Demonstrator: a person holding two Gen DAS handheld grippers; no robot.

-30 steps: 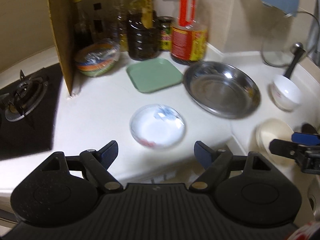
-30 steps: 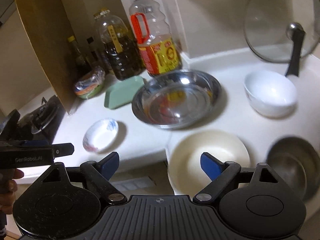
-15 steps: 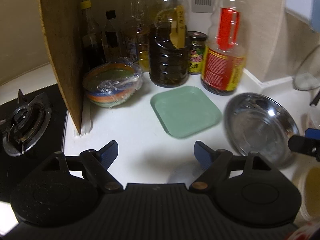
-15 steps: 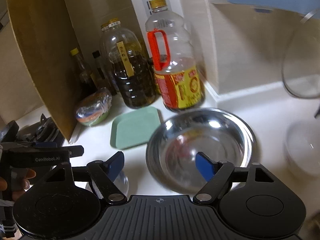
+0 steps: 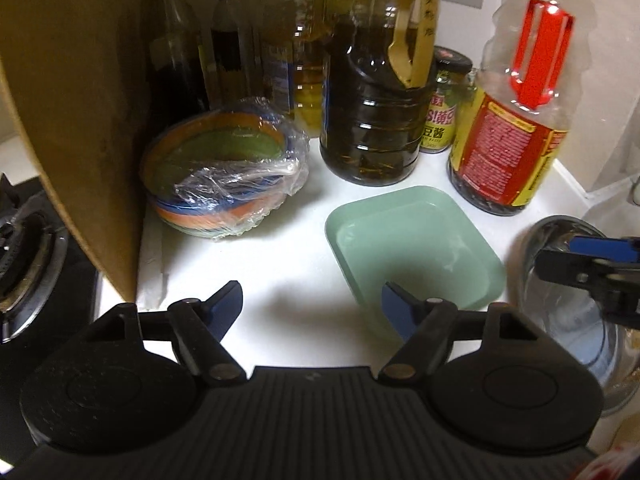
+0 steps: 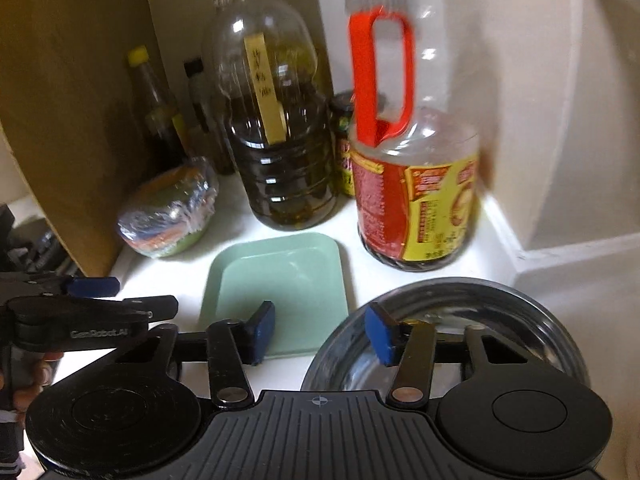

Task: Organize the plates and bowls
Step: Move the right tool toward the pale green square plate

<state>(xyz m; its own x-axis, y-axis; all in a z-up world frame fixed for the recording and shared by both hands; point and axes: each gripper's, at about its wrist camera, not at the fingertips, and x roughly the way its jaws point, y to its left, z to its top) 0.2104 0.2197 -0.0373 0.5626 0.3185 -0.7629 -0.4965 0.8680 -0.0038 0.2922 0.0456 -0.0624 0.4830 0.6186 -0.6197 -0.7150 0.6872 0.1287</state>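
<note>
A green square plate [image 5: 416, 248] lies on the white counter; it also shows in the right wrist view [image 6: 280, 284]. My left gripper [image 5: 312, 306] is open and empty, its right finger over the plate's near corner. A steel bowl [image 6: 460, 320] sits right of the plate, partly seen in the left wrist view [image 5: 576, 320]. My right gripper [image 6: 320, 330] is open, straddling the steel bowl's left rim, one finger inside the bowl, the other over the green plate. A plastic-wrapped stack of coloured bowls [image 5: 224, 176] sits at the back left.
Oil and sauce bottles [image 5: 376, 92] stand along the back wall, with a red-handled bottle [image 6: 416, 152] close behind the steel bowl. A cardboard panel [image 5: 76, 120] stands on the left, with a gas burner [image 5: 20, 248] beyond it.
Both grippers have moved forward toward the back of the counter. The small white dish and the other bowls have dropped out of view. The right gripper has narrowed around the steel bowl's rim.
</note>
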